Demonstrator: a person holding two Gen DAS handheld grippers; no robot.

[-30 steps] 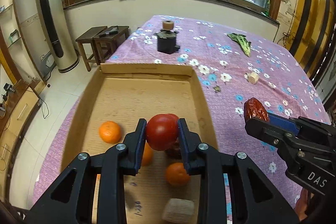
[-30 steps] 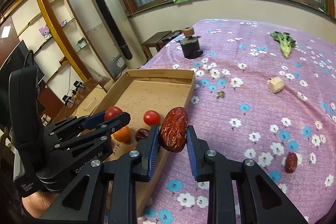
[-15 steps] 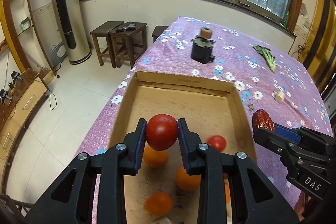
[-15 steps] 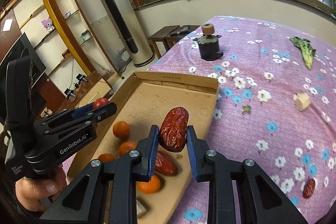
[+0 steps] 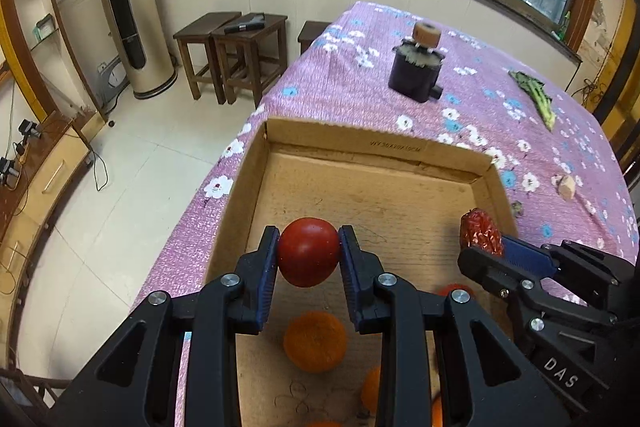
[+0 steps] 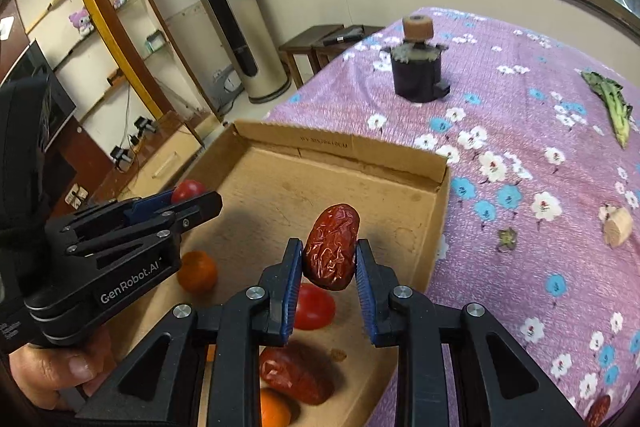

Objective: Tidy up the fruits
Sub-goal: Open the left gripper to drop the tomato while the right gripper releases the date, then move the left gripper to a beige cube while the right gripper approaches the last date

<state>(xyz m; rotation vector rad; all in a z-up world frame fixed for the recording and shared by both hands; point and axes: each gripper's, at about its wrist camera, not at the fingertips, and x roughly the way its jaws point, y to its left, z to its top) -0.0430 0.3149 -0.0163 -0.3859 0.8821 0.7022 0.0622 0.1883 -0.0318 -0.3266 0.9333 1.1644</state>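
Now the left gripper (image 5: 309, 253) clamps a tomato (image 5: 309, 251) above the cardboard box (image 5: 360, 143), the right gripper (image 6: 329, 263) pinches a red date (image 6: 331, 247), and only the right view shows another date (image 6: 296, 375) lying inside.

The tomato (image 5: 309, 251) is smooth and glossy. The red date (image 6: 331, 247) looks wrinkled and shiny. The box (image 5: 376, 147) seems matt corrugated cardboard.
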